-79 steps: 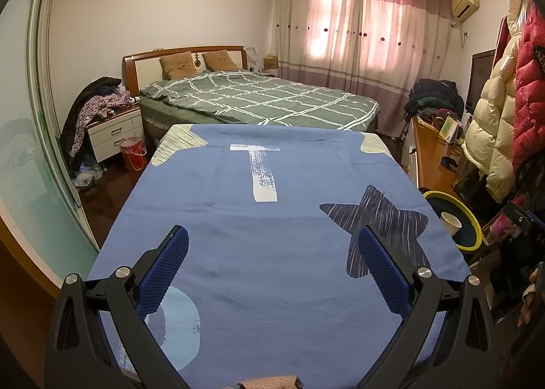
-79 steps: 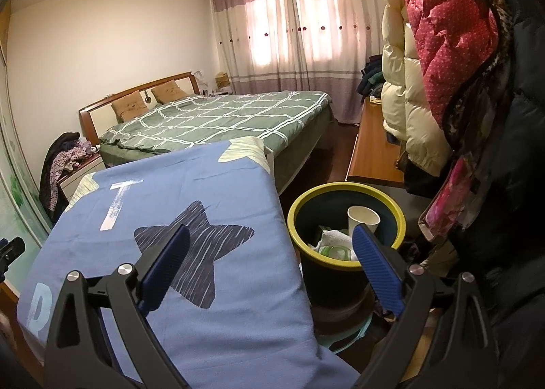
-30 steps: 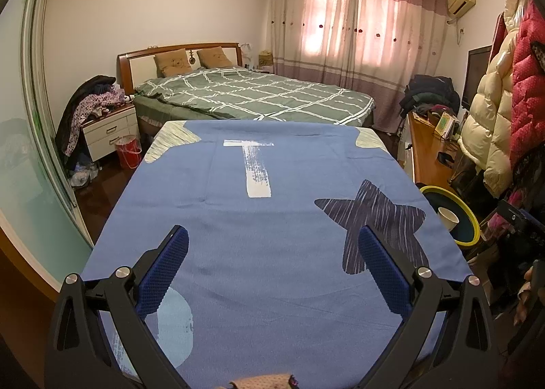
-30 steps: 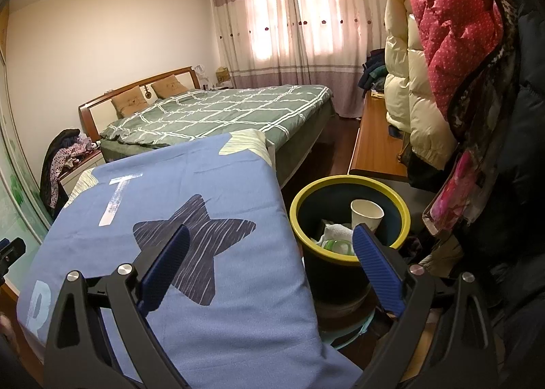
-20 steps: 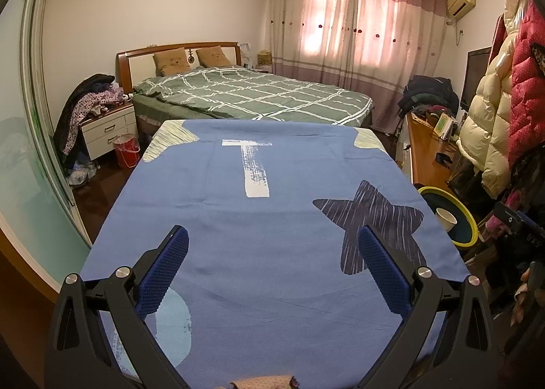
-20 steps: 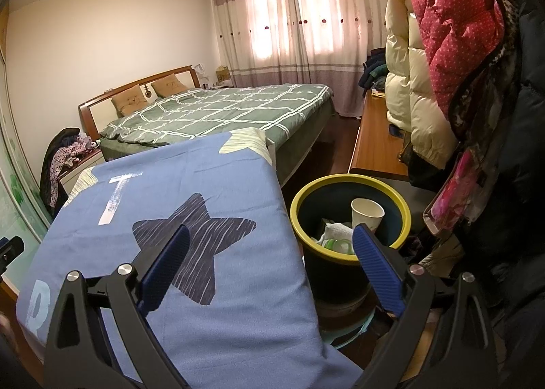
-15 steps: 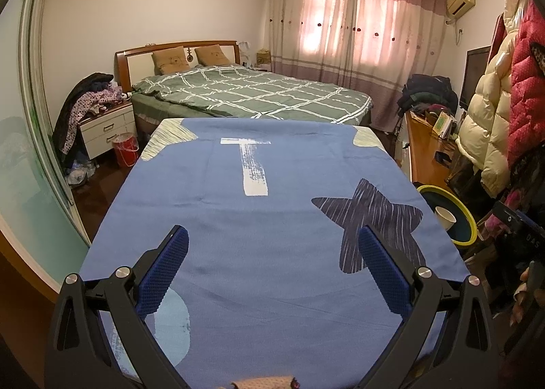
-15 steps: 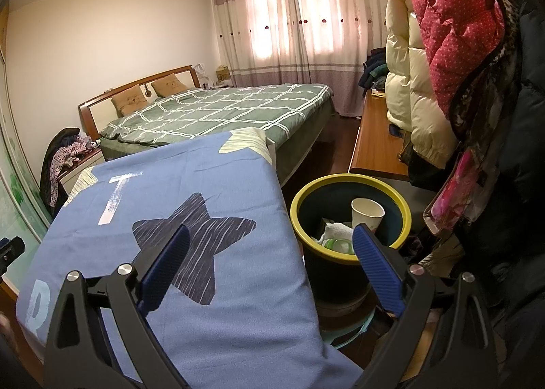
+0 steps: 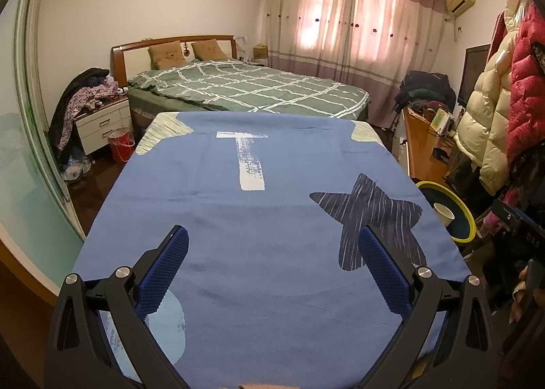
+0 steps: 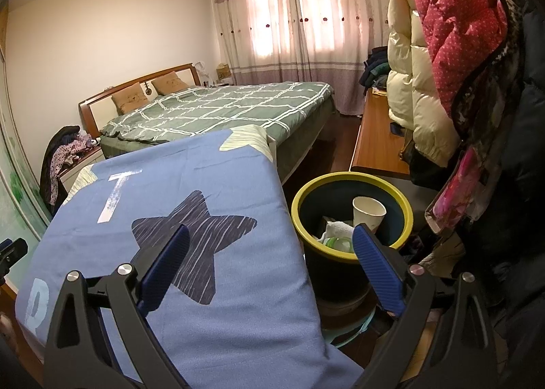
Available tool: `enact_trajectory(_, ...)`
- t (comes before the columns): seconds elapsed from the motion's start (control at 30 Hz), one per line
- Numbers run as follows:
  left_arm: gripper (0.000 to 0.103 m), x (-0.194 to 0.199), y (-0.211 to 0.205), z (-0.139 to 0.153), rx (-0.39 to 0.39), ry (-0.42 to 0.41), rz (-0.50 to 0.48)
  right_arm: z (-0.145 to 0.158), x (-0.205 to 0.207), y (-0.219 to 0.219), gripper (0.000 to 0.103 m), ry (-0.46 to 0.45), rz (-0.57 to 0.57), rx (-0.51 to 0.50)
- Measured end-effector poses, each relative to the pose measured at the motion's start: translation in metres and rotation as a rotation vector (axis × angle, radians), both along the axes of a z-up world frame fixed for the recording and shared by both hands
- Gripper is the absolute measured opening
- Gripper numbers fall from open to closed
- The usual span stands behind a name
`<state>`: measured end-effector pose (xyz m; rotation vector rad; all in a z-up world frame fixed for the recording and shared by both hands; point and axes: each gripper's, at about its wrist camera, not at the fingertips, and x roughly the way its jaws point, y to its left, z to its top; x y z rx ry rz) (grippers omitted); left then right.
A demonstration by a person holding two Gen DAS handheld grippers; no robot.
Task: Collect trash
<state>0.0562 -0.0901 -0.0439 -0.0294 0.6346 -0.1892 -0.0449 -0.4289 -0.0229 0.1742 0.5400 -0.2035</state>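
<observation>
A dark bin with a yellow rim point(image 10: 351, 181) stands right of the blue-covered table point(image 10: 190, 191). Inside it are a white paper cup point(image 10: 368, 213), crumpled white paper point(image 10: 335, 230) and something green point(image 10: 337, 243). The bin also shows at the right of the left wrist view point(image 9: 453, 215), with the cup point(image 9: 443, 214). My right gripper point(image 10: 270, 239) is open and empty, above the table's right edge near the bin. My left gripper point(image 9: 272, 242) is open and empty over the blue cloth point(image 9: 259, 219).
A green checked bed point(image 9: 245, 89) lies beyond the table. A wooden desk point(image 10: 374, 140) and hanging coats point(image 10: 442, 48) crowd the right. A nightstand with clothes point(image 9: 98, 110) and a red bucket point(image 9: 121, 147) stand at the left by a glass door point(image 9: 20, 137).
Both views have shifted slightly; the left gripper has drifted a little back and up from the table. Both grippers stay open and empty.
</observation>
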Motion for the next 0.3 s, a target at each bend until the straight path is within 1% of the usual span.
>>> enact_trajectory(0.07,0.098,0.011,0.000,-0.002,0.006,0.015,-0.009,0.002,0.009,0.000,0.093,0.001,0.016,0.009)
enact_trajectory(0.13,0.098,0.033,0.002,-0.007,0.025,0.050,-0.004,0.003,0.024,0.003,0.095,0.004,0.042,0.024)
enact_trajectory(0.23,0.098,0.072,0.009,-0.018,0.043,0.083,0.010,0.001,0.060,0.012,0.096,0.038,0.081,0.019)
enact_trajectory(0.3,0.098,0.104,0.017,-0.029,0.056,0.097,0.042,-0.008,0.092,0.023,0.096,0.083,0.123,0.030)
